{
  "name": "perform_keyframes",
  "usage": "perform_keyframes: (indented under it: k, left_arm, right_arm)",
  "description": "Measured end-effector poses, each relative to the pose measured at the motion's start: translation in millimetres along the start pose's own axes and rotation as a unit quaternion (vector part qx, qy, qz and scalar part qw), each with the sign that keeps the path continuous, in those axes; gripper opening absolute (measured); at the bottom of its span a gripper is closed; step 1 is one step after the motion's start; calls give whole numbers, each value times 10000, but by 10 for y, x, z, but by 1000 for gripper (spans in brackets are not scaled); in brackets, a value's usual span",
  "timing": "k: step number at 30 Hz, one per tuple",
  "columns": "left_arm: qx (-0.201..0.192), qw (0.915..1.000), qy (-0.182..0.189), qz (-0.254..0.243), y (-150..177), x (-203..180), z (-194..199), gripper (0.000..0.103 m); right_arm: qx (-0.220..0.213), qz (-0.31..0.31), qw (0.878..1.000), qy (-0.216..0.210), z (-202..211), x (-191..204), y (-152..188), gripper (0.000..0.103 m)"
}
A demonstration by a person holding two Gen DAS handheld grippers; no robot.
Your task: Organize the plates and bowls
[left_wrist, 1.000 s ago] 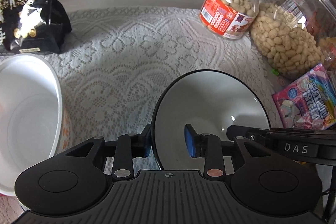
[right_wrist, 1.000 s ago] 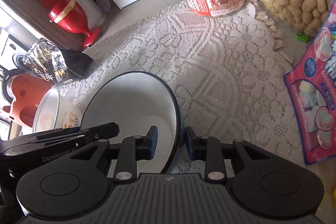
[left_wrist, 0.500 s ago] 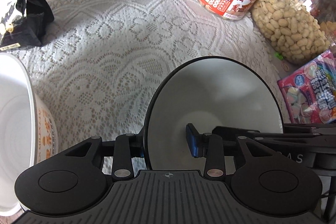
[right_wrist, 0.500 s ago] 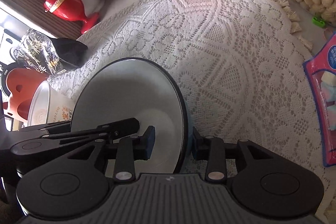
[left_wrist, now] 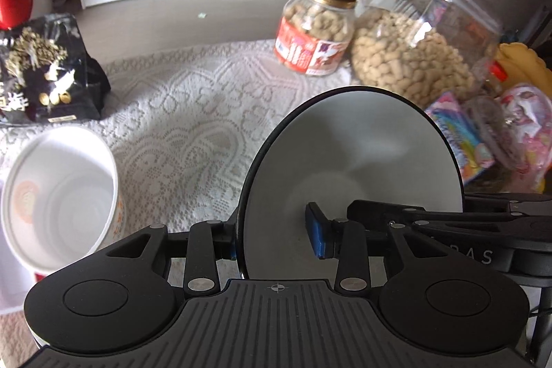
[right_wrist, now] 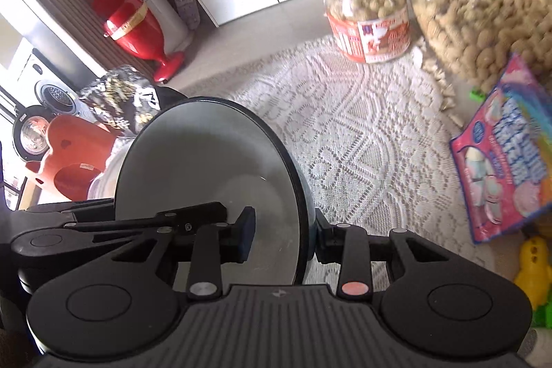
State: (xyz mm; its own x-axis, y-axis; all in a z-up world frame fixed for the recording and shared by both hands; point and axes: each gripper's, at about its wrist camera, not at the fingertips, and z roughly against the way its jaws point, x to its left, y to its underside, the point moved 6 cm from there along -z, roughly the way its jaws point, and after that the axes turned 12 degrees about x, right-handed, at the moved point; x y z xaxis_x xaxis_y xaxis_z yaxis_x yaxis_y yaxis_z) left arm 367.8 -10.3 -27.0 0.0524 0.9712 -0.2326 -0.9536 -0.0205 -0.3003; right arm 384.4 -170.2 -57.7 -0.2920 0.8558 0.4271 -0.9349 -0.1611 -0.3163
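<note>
The left gripper point(left_wrist: 274, 238) straddles one edge of the black-rimmed bowl point(left_wrist: 352, 161), fingers half apart, grip unclear; the right gripper point(right_wrist: 284, 237) pinches the opposite rim. The bowl hangs tilted above the lace cloth point(left_wrist: 193, 112), so both sides should travel level and together toward the empty white bowl point(left_wrist: 58, 195). Beyond stand a lidded peanut jar point(left_wrist: 315, 30) and a big clear peanut jar point(left_wrist: 424, 40).
</note>
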Motion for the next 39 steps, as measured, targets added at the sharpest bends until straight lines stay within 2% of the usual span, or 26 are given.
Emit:
perform_keyframes:
  k: [4,8,15,18,22,25,32,39]
  left_arm:
    - [61,10000,25,-66,176,-177,153,39]
    - [320,9993,13,-195,457,-288,125,39]
    - [1093,9938,85,-206,860,-290,-274,39]
    - [1260,9917,135,-218,950,-278,-380,36]
    - [1186,9923,200,-282,979,-323,-399,35]
    - [1103,9934,80,-303,950,-342,-410,34]
    - [1159,9927,246,-209,950,-295,-411,32]
    - [1165,9925,317,-181,949,-267,-364,30]
  right_arm:
    - [-15,25,10000,85,264,37,213,35]
    - [187,107,9997,152,336,4,509,36]
    - [978,-14,9951,158,23,-165,975,36]
    - [1171,-56,9929,201,-121,-235,1077,36]
    - [1321,-135,9909,215,-246,-344,1173,39]
    - [1247,-142,9920,105,-260,-366,1161,40]
    - [1177,-6,9929,155,-282,-347,1145,42]
    - [1132,-144,9935,45,-238,-408,1096,42]
